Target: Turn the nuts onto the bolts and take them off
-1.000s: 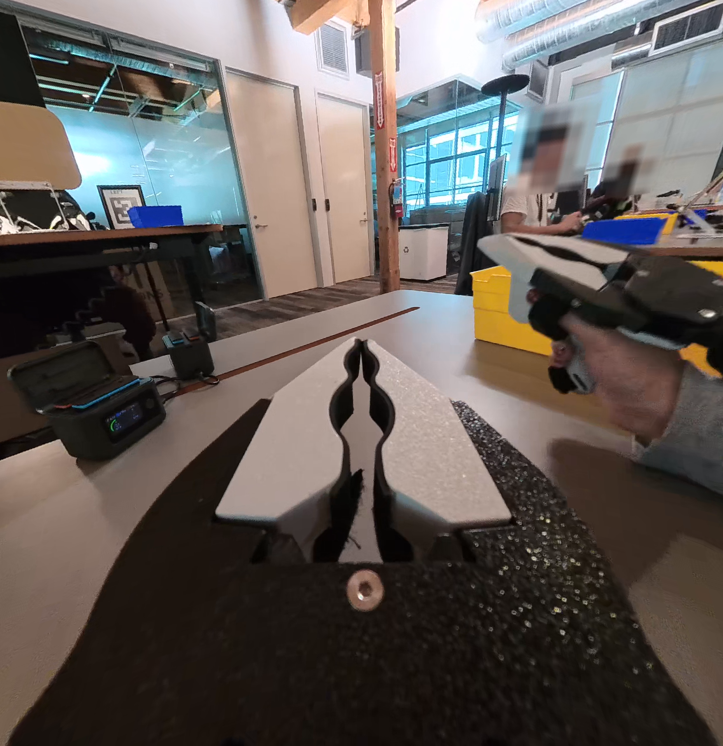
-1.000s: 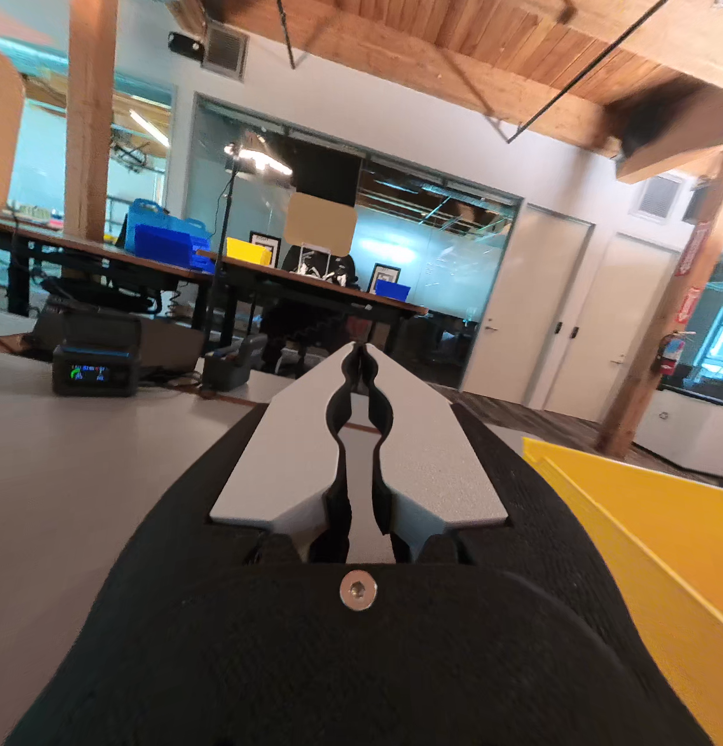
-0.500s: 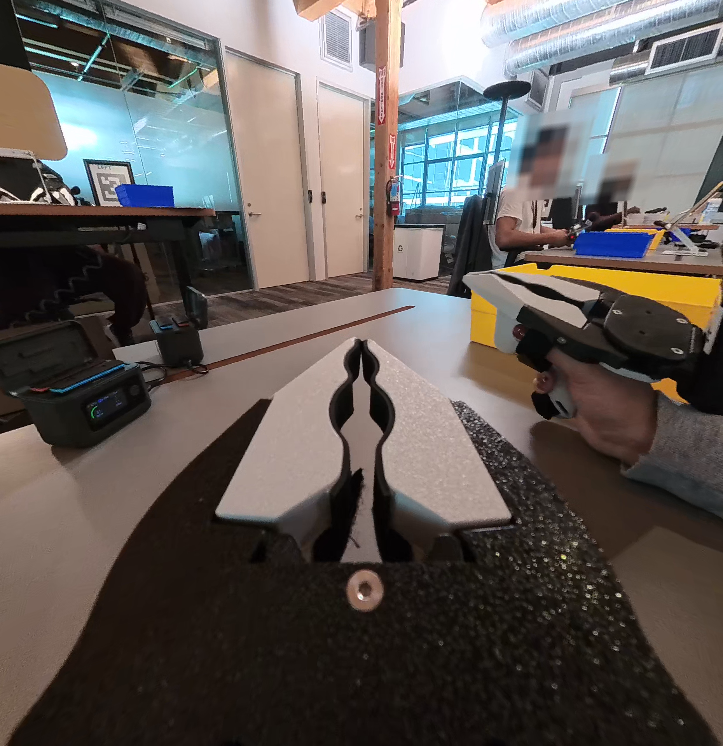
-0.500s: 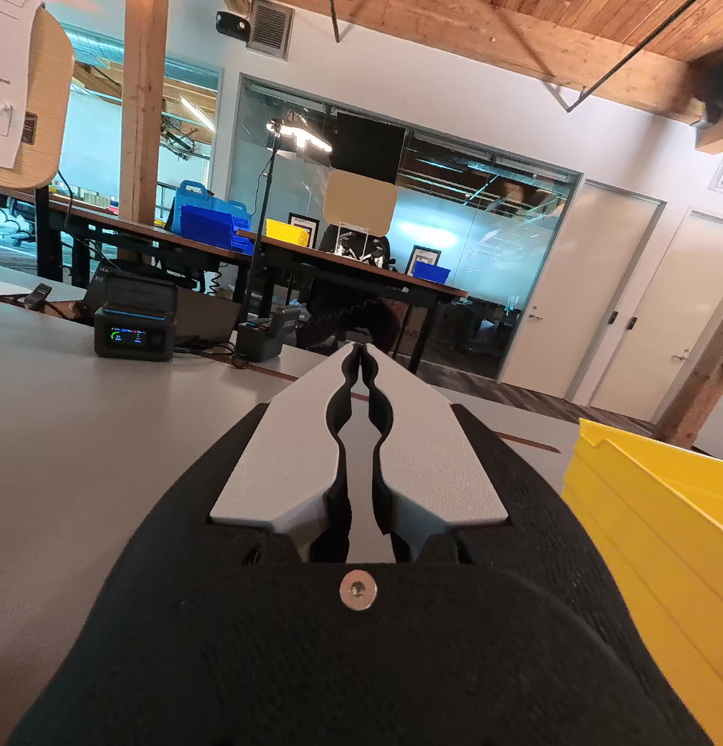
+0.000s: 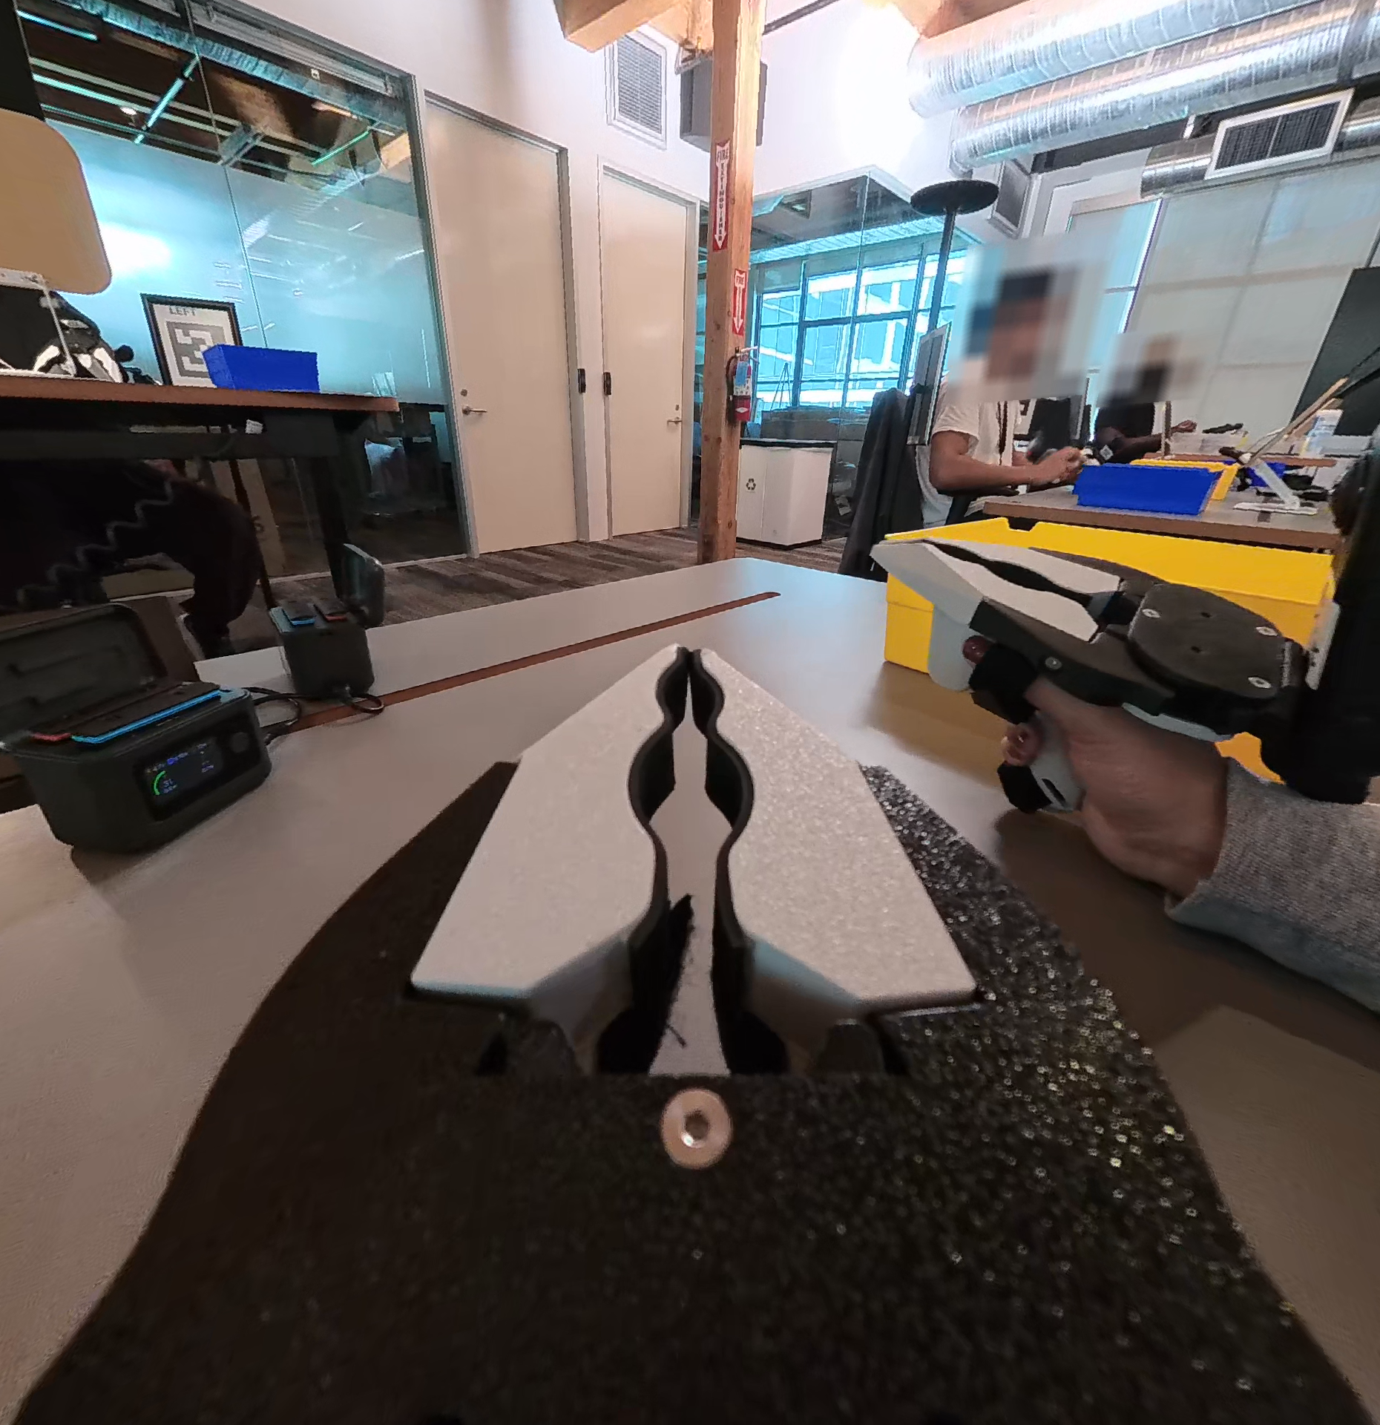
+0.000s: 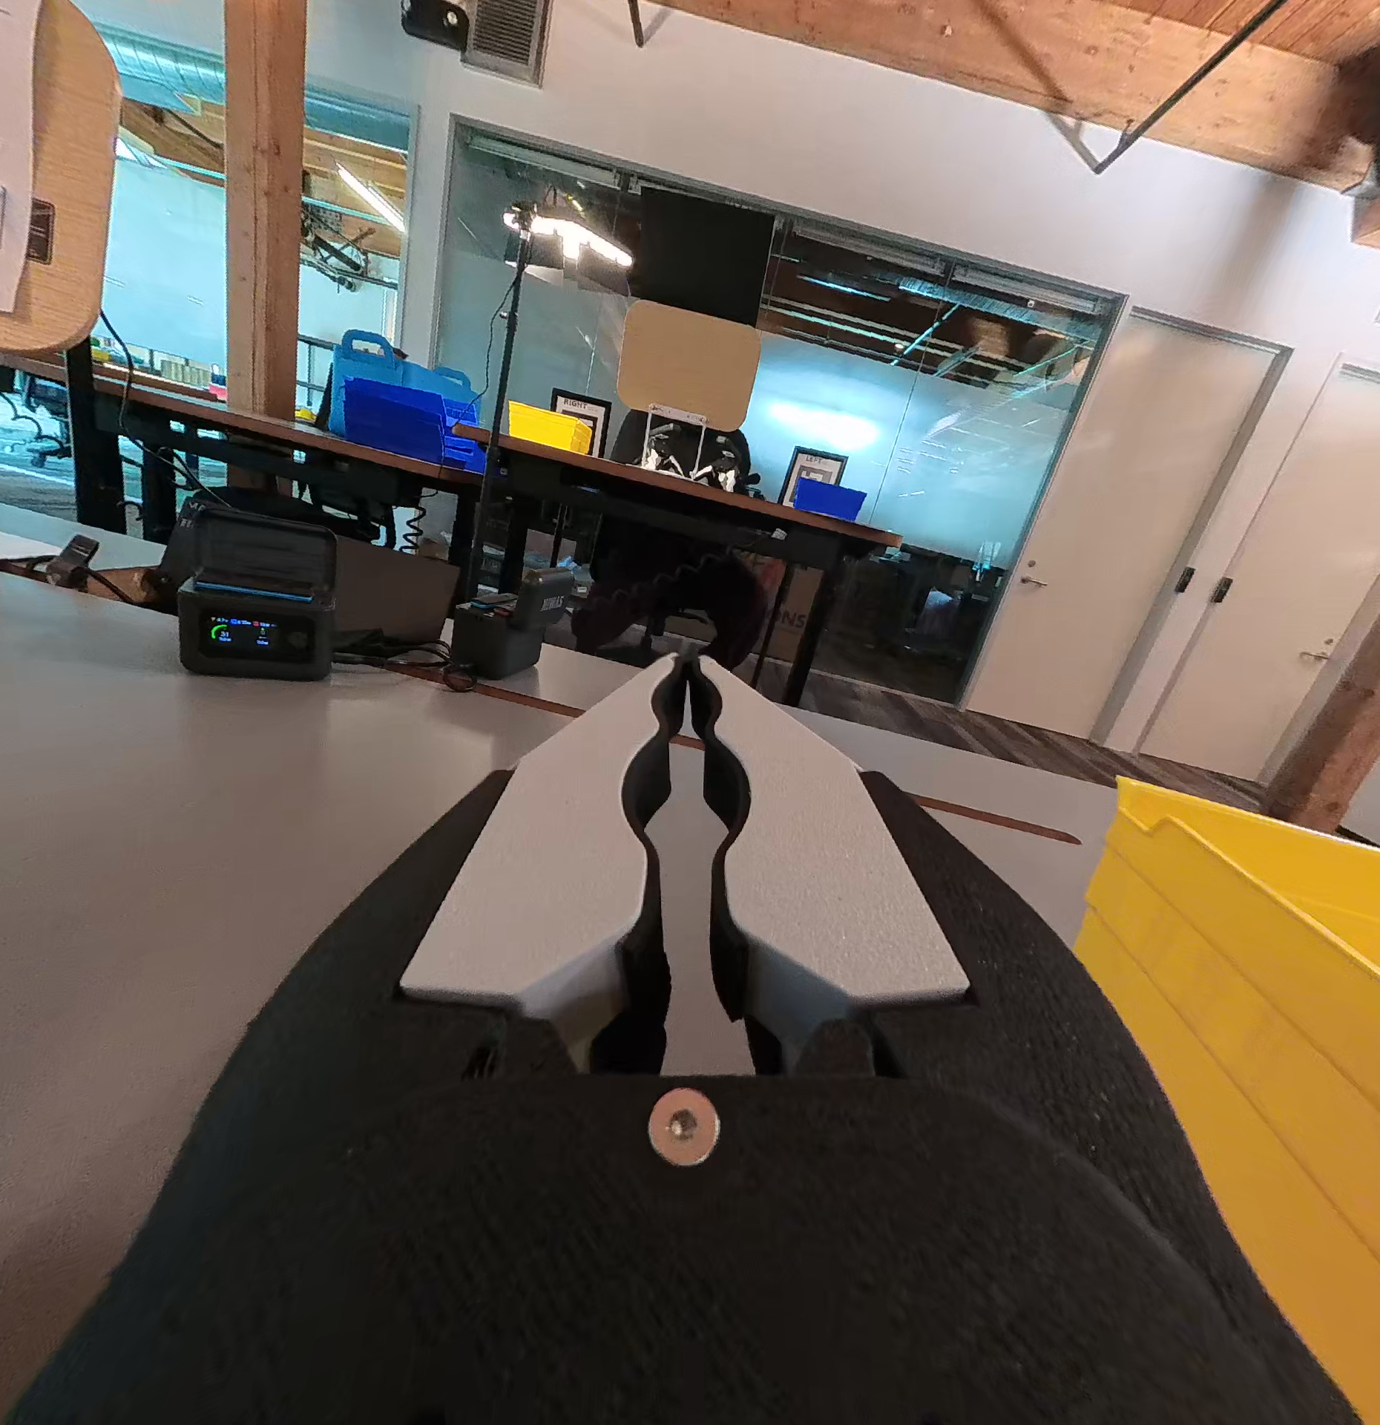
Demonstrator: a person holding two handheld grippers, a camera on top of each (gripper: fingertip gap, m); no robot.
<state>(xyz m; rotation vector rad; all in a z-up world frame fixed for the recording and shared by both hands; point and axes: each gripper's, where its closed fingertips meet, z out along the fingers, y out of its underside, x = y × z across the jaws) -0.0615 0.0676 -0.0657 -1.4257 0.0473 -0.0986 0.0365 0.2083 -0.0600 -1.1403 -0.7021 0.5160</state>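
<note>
Two grippers in view, both pinched closed on nothing: left gripper at frame centre, tips touching; right gripper likewise, also seen at right of the left wrist view, held by one hand. One yellow bin behind it at right, contents hidden. No nuts or bolts visible. On the grey table, at left: one dark case with a lit screen, one small black charger.

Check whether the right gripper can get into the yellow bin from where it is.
Probably yes: the right gripper, shut and empty, hangs beside the yellow bin, whose open top looks unobstructed. Its contents are hidden.
</note>
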